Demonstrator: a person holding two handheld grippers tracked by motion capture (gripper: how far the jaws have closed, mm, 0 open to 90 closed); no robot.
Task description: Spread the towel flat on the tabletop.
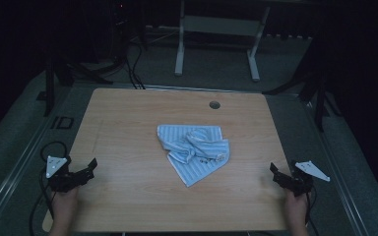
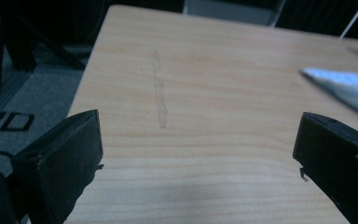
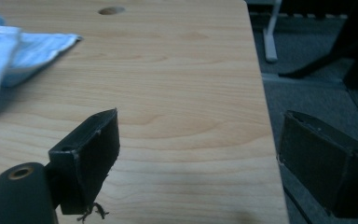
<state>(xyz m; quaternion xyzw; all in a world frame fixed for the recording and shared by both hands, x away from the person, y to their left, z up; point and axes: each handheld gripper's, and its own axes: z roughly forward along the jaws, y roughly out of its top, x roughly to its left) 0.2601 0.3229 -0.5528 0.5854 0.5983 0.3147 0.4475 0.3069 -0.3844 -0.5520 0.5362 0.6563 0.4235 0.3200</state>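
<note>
You held the left tool [image 1: 89, 167] and right tool [image 1: 274, 173] wide apart and empty at the table [image 1: 128, 123] edges, the crumpled cloth [image 1: 194, 150] untouched.

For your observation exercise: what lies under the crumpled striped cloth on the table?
The striped cloth rests directly on the wooden table. Bare wood surrounds it; whatever its bunched folds cover is hidden.

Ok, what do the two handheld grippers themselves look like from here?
Both are black. The left gripper and the right gripper each carry a pale grey three-cornered plate on top and trail a black cable. Their jaws are blocky black slabs with frayed pad edges. No sleeves visible.
</note>
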